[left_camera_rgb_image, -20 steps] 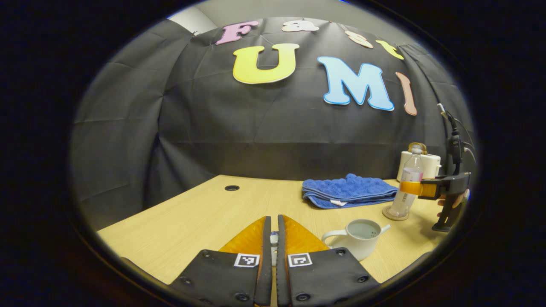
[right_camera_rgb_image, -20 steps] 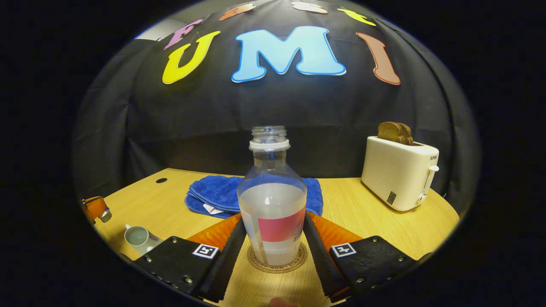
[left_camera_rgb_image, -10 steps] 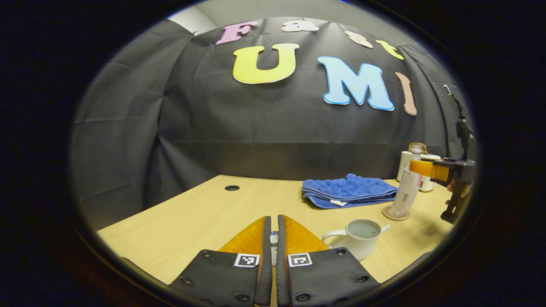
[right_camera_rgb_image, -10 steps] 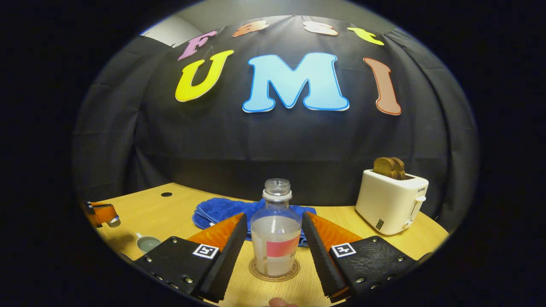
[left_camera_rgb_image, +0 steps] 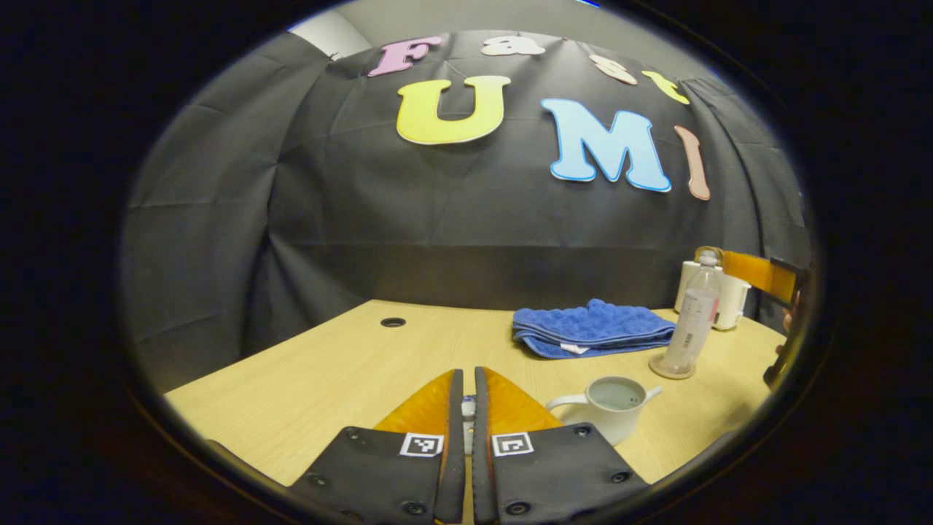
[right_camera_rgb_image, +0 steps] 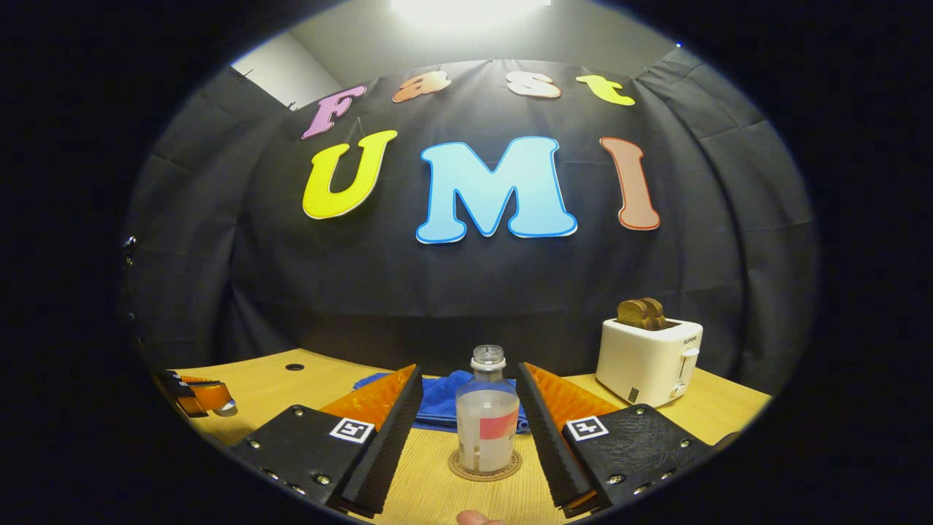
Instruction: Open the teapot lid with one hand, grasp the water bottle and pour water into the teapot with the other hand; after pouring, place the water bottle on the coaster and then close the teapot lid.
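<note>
The bottle (right_camera_rgb_image: 487,417) stands upright on the coaster (right_camera_rgb_image: 485,467), uncapped and part full. Your right gripper (right_camera_rgb_image: 470,430) is released: its fingers stand apart on either side of the bottle, touching nothing. Your left gripper (left_camera_rgb_image: 467,415) is clenched on the lid (left_camera_rgb_image: 468,410), a small pale piece just visible between the fingers. The teapot (left_camera_rgb_image: 611,406) sits open on the counter (left_camera_rgb_image: 350,364), just right of that gripper.

Risks:
- The lid grip is narrow. If you tilt the gripper in transit, the lid may slip and drop.
- Lower the lid off-centre and it may catch the rim and tip the teapot, which holds water.
- Sweep the right gripper sideways and you may knock the open bottle over.

Compared with one second ago, the right gripper has let go of the bottle, drawn back and risen; the left has barely shifted.
</note>
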`<state>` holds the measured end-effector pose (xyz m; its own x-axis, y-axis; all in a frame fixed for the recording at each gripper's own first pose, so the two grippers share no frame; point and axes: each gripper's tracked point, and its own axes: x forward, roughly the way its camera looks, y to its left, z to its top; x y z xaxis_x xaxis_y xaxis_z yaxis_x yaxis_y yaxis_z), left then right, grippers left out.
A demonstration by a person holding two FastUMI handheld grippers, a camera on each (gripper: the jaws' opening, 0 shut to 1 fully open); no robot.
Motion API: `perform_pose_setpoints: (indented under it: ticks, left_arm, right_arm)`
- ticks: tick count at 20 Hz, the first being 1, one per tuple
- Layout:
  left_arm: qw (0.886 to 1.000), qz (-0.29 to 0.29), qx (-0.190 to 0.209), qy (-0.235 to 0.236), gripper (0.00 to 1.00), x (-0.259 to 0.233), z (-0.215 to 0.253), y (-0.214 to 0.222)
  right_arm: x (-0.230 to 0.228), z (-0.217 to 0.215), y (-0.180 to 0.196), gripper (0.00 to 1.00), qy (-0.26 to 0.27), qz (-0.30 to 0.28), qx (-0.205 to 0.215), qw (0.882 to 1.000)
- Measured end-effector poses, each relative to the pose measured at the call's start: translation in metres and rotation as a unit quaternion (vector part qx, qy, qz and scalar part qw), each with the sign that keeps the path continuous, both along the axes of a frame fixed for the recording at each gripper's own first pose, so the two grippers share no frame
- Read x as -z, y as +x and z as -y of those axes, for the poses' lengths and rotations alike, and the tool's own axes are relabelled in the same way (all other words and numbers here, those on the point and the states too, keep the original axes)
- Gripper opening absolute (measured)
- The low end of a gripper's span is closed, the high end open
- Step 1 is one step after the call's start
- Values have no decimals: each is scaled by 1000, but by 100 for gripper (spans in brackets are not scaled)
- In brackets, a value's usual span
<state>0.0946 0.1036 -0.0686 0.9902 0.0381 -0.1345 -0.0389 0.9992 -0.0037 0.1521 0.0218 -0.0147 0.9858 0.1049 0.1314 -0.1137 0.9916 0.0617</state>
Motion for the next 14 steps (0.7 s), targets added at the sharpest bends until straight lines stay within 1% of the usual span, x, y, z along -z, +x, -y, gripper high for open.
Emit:
perform_pose_setpoints:
  ticks: [2,4,7,14]
  left_arm:
    - [1000,5,3,0,11,-2,2,-1]
    - [1000,6,10,-4,11,-3,6,0]
    - [1000,9,19,-8,11,-4,11,-2]
    - [998,26,51,-14,11,-20,38,4]
  right_arm:
    - [9,0,-6,81,12,8,15,1000]
    - [21,3,-6,81,11,5,27,1000]
    - [34,2,-6,81,10,-11,31,999]
    - [27,-3,-17,81,0,2,29,1000]
